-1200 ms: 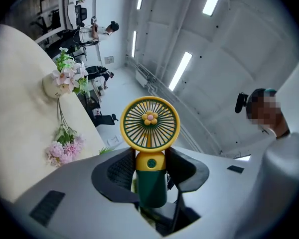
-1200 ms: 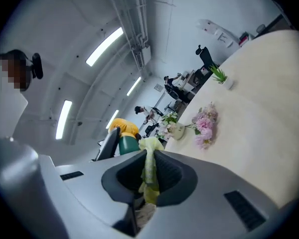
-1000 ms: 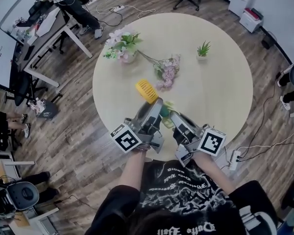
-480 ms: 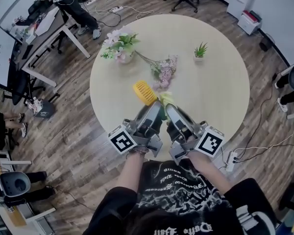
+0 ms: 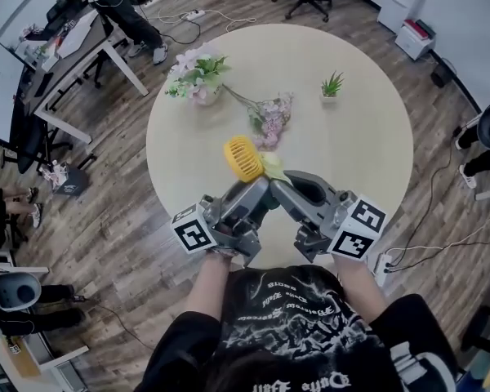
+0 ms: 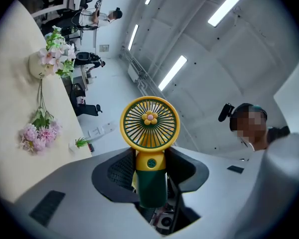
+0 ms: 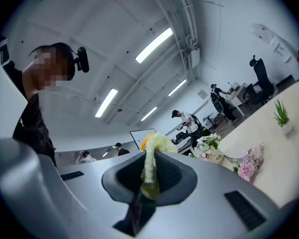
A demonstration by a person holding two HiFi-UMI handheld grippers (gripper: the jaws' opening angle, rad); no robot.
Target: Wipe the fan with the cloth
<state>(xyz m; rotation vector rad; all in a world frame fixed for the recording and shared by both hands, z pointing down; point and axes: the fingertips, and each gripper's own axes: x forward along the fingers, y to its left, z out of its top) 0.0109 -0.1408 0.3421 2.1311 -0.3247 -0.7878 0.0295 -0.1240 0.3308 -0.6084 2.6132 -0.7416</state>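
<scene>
Left gripper (image 6: 150, 173) pinches fan (image 6: 150, 126) by handle, head up off table (image 5: 351, 137) — grille exposed for wiping. Right gripper (image 7: 149, 178) clamped on cloth (image 7: 150, 158), bunch just beside fan — likely poised to rub.

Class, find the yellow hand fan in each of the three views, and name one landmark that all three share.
Head view: the fan sits at the centre.
Left gripper view: fan dead centre, handle between the jaws.
Right gripper view: only a yellow sliver of fan behind the cloth.
Shared landmark: the vase of flowers.
</scene>
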